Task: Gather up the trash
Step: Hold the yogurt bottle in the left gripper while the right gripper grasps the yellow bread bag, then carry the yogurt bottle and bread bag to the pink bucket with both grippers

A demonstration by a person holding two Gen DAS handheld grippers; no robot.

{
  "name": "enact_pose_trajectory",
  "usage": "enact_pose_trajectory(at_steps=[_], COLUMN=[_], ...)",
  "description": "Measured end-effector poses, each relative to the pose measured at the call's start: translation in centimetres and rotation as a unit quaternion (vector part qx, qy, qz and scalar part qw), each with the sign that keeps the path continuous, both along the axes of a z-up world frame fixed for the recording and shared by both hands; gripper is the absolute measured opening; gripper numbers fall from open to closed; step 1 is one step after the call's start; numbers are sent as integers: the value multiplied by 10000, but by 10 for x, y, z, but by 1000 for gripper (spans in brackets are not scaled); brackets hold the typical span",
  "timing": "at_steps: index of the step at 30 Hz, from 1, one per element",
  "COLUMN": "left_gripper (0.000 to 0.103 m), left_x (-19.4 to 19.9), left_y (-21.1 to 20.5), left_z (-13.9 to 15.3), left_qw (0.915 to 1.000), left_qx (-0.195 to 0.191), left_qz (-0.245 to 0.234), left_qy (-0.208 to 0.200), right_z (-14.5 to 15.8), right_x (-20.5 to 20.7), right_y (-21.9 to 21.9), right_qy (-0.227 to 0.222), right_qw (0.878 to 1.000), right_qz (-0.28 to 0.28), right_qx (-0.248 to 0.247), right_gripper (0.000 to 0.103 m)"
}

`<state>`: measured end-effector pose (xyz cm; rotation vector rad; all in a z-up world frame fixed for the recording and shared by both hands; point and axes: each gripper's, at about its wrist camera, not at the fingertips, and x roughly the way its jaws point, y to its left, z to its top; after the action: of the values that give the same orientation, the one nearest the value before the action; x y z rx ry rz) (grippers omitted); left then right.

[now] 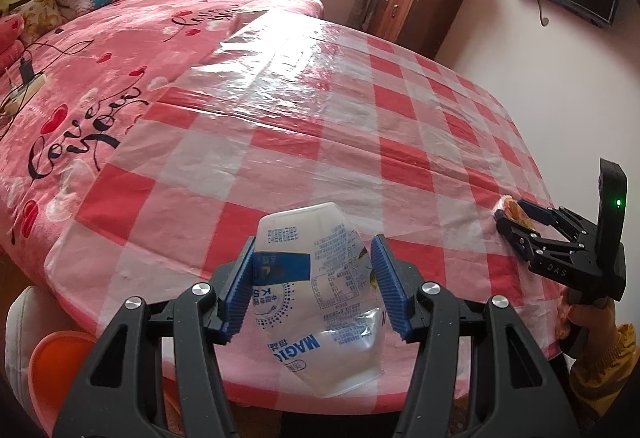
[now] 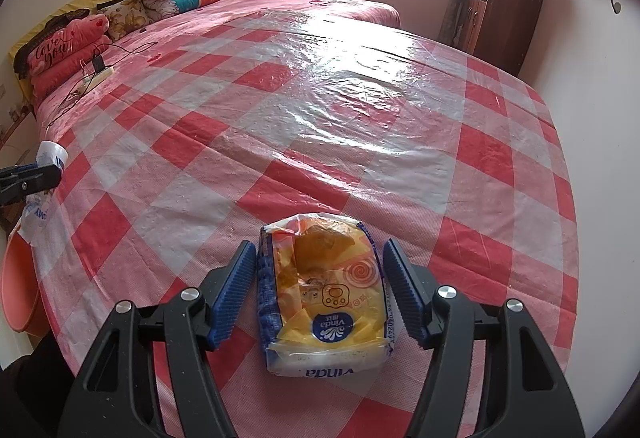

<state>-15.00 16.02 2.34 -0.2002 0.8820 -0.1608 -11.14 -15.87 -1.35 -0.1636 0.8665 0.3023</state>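
Note:
A clear plastic cup with blue print [image 1: 320, 290] sits between the fingers of my left gripper [image 1: 314, 258], which is shut on it and holds it above the near edge of the checked plastic sheet [image 1: 320, 117]. It also shows at the left of the right wrist view [image 2: 48, 157]. A yellow tissue pack [image 2: 324, 290] lies on the sheet between the blue pads of my right gripper [image 2: 320, 262]; the pads touch its sides. The right gripper also shows in the left wrist view [image 1: 516, 215] around the pack [image 1: 510, 207].
An orange bin [image 1: 60, 366] stands on the floor below the left gripper; it shows at the left edge of the right wrist view [image 2: 20, 286]. A power strip with cables [image 2: 96, 73] lies on the pink bedspread near the pillows. A wooden cabinet [image 2: 504, 17] stands by the far wall.

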Motion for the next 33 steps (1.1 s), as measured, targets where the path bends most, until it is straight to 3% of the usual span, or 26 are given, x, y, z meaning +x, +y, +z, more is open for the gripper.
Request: enact_pose_trajectory(at_steps=[4,20,27,33], left_gripper=[58,58,58,58], left_x=[-4,-22,-29,-36], left_y=[7,37,52,61], left_z=[5,30,29,26], left_qw=[9999,9975,9965,9952], left_qx=[55,397,474,597], left_qz=[122,475,628,736], left_qy=[-60,-328,-287,-226], right_z=[1,3,5,20], right_x=[0,-4,2,0], right_y=[0,5,4,23], right_qy=[-30,-131,-112,-158], right_qw=[10000,9998,9997,9997], right_qz=[-3,-66,-199,35], right_qx=[-58,-162,32,204], right_gripper=[66,49,46,46])
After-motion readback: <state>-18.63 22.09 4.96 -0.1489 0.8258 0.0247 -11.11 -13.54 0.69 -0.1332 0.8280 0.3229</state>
